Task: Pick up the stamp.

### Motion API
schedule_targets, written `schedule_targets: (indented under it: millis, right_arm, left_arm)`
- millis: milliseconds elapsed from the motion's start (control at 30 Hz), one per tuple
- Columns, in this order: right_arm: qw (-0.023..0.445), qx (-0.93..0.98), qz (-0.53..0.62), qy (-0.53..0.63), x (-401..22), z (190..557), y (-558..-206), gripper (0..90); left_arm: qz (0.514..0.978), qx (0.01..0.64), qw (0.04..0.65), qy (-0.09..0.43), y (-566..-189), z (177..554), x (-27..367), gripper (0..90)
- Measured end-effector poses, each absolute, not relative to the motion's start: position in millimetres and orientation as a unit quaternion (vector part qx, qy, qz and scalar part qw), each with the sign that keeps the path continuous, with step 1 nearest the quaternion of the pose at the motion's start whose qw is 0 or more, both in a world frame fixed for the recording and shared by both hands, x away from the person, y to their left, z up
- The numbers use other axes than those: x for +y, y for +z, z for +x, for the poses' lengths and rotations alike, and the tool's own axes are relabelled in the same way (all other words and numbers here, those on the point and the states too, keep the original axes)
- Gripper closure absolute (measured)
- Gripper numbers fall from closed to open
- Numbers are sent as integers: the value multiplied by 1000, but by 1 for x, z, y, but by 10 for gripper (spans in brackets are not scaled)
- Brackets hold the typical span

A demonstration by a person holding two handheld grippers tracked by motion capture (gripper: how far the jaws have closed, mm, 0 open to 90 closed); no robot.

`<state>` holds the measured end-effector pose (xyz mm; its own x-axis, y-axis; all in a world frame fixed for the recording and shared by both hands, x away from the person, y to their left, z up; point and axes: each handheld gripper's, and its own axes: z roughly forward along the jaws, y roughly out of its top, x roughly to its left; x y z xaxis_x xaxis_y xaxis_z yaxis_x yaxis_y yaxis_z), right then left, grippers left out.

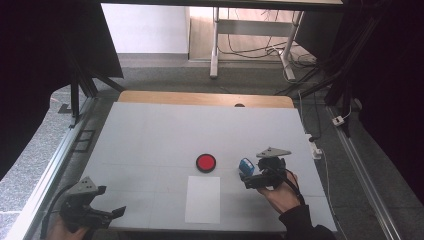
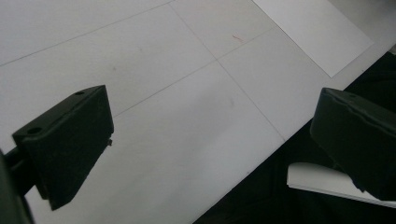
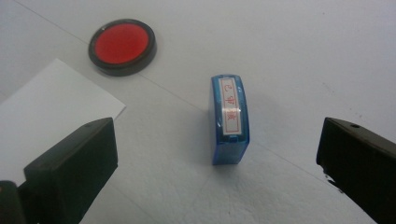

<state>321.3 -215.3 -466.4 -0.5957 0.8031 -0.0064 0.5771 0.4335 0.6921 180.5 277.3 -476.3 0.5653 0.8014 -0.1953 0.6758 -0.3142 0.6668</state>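
High view: right gripper (image 1: 248,178) held low over the white table (image 1: 150,135), jaws spread, nothing between them; blue stamp (image 1: 246,165) stands on the table just ahead of the fingertips, not touched. Red ink pad (image 1: 206,163) sits beyond the stamp, off to the left-hand jaw's side, apart from it; white paper (image 1: 202,198) lies flat nearer the person, beside that same jaw. Nothing stands between jaws and stamp. Left gripper (image 1: 117,212) rests at the near left corner of the table, jaws apart and empty, well apart from stamp, pad and paper. Table is white with faint grid lines and a wooden strip along its far edge; grey floor around it, black frame rails at both sides, desk legs and loose cables at the back. Left gripper view: jaws wide, bare table between them; a corner of the paper (image 2: 313,32) shows far ahead, past the right-hand jaw, and the table edge cuts across near that jaw with dark space below. Right gripper view: jaws wide open, stamp (image 3: 229,119) upright between and just ahead of them, touching neither, label with red characters facing up; pad (image 3: 122,45) farther ahead on the left-hand jaw's side; paper (image 3: 51,116) corner reaches to that jaw's tip.
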Motion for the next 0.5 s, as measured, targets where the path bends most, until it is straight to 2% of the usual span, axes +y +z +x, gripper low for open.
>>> schedule_targets:
  millis: [500]
  right_arm:
    - [161,846,415,293,-208,346,-483,8]
  left_arm:
    - [806,458,364,85,-477,181,277,0]
